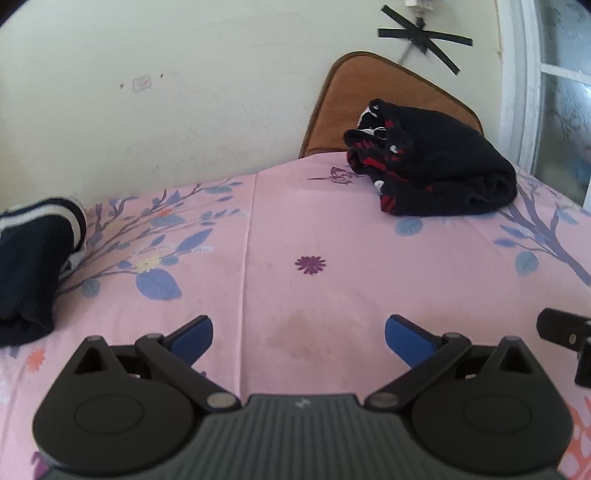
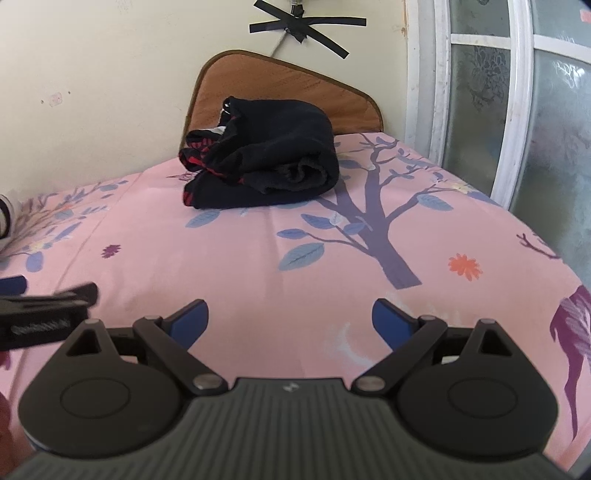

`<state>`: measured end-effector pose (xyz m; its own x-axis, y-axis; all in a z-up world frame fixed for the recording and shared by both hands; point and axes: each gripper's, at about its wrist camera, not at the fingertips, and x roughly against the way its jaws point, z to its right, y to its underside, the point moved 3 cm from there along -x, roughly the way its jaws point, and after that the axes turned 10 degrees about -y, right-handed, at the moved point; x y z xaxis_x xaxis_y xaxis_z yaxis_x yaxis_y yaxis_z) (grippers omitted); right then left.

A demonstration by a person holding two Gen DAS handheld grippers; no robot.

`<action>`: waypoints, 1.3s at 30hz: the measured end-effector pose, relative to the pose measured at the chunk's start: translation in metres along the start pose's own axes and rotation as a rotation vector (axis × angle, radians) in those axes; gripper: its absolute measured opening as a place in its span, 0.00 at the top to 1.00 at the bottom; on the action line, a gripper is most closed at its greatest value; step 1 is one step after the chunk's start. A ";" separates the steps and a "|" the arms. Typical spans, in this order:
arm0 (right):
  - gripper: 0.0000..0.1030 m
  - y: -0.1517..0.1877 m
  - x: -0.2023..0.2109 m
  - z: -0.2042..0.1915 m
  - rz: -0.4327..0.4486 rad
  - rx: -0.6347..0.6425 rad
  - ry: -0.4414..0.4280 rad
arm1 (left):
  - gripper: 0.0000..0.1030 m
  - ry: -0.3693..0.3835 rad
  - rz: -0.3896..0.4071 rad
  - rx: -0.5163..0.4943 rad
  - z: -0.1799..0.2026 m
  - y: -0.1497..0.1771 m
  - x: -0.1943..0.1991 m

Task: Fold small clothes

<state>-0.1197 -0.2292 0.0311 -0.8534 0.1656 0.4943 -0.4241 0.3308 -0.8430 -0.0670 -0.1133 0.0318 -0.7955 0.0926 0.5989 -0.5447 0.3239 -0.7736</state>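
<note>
A black garment with red stripes [image 1: 432,166] lies bunched up at the far side of the pink flowered bed sheet [image 1: 295,236]; it also shows in the right wrist view [image 2: 266,166]. A dark navy garment with white-striped cuff [image 1: 33,258] lies at the left edge, its cuff just visible in the right wrist view [image 2: 5,218]. My left gripper [image 1: 299,332] is open and empty above bare sheet. My right gripper [image 2: 290,319] is open and empty, to the right of the left one. Both are well short of the black garment.
A brown cushion [image 1: 369,99] leans against the cream wall behind the black garment. A white-framed frosted window [image 2: 517,110] stands at the right. The bed's right edge [image 2: 554,258] drops off near the window. Black tape [image 2: 306,27] is stuck on the wall.
</note>
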 end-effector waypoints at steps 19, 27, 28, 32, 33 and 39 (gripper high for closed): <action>0.06 0.005 0.038 -0.019 0.010 -0.006 -0.142 | 0.00 0.047 -0.059 0.021 -0.011 -0.003 0.042; 0.06 0.005 0.035 -0.020 -0.003 -0.022 -0.157 | 0.00 0.022 -0.034 0.005 -0.014 -0.004 0.052; 0.06 0.005 0.035 -0.020 -0.003 -0.021 -0.157 | 0.00 0.024 -0.035 0.006 -0.014 -0.005 0.052; 0.06 0.005 0.035 -0.020 0.001 -0.027 -0.159 | 0.00 0.016 -0.032 0.008 -0.015 -0.005 0.054; 0.06 0.005 0.035 -0.020 0.002 -0.029 -0.158 | 0.00 0.008 -0.029 0.008 -0.015 -0.005 0.054; 0.06 0.005 0.035 -0.019 0.004 -0.049 -0.167 | 0.00 -0.037 -0.032 -0.001 -0.020 -0.002 0.055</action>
<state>-0.1462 -0.2044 0.0478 -0.8952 0.0112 0.4455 -0.4090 0.3762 -0.8314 -0.1044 -0.0902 0.0697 -0.7871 0.0471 0.6150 -0.5696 0.3271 -0.7540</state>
